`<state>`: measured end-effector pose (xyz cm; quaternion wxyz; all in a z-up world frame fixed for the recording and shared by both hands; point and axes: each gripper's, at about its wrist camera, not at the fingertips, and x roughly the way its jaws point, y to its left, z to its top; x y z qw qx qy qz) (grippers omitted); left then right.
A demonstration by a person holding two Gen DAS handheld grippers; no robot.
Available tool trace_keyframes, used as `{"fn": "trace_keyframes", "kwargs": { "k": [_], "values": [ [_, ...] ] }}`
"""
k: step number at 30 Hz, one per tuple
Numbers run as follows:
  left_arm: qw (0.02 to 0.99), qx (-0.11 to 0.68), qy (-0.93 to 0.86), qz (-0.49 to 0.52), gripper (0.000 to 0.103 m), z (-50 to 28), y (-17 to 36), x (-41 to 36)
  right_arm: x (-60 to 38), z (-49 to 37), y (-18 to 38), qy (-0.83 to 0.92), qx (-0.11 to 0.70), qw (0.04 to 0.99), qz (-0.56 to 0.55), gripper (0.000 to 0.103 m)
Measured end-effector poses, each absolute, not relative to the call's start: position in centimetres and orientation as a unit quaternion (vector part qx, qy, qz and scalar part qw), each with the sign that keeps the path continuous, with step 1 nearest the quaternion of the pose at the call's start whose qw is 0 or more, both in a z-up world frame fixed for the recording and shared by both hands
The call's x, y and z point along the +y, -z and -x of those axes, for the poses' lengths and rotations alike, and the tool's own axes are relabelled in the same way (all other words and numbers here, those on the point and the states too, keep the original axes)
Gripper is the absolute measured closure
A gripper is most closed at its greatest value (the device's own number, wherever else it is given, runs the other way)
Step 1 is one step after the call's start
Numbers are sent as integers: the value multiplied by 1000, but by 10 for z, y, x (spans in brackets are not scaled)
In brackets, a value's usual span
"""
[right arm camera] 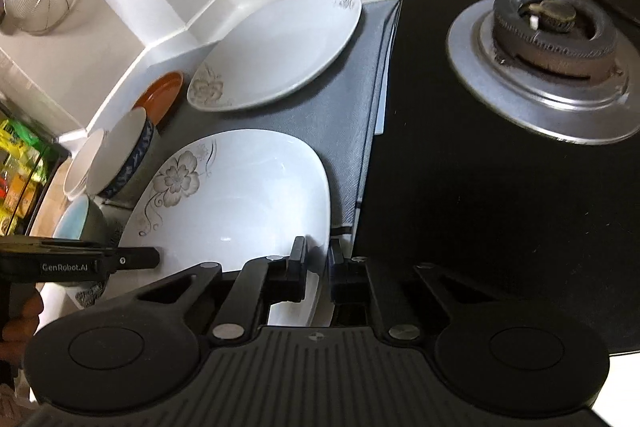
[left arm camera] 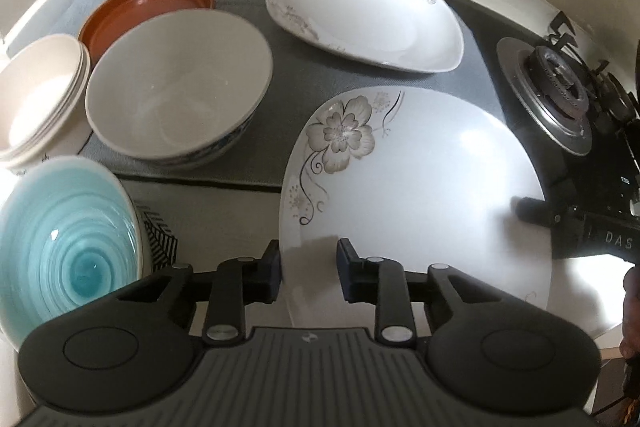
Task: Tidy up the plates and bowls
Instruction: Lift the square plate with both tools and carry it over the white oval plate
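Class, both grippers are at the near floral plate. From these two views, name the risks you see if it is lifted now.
1. The left gripper straddles only the rim of the near white flower-printed plate; its fingers look open, so the plate could slip.
2. The right gripper also holds just an edge; uneven lifting may tilt the plate.
3. The glazed turquoise bowl sits close by the left gripper and might be knocked.

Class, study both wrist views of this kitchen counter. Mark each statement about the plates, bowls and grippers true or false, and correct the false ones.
1. Both grippers straddle the rim of the near flowered plate. True: left gripper, right gripper.
2. The turquoise bowl sits on the stove. False: it is at the counter's left end, far from the burner.
3. The orange plate lies behind the large white bowl. True.
4. Only one flowered plate is present. False: a second flowered plate lies farther back.
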<state>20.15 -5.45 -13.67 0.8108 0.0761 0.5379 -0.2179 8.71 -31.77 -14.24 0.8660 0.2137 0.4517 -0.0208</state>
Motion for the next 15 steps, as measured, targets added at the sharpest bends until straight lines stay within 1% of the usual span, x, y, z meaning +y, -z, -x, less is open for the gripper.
{"fn": "trace_keyframes", "kwargs": {
  "k": [6,15],
  "values": [
    [812,531,231,-75,81,-208,127,-63,-330,-86,127,33,436,875,-208,93],
    [820,512,248,-72,81,-224,112,-83,-351,-97,110,49,413,886,-203,93]
  ]
}}
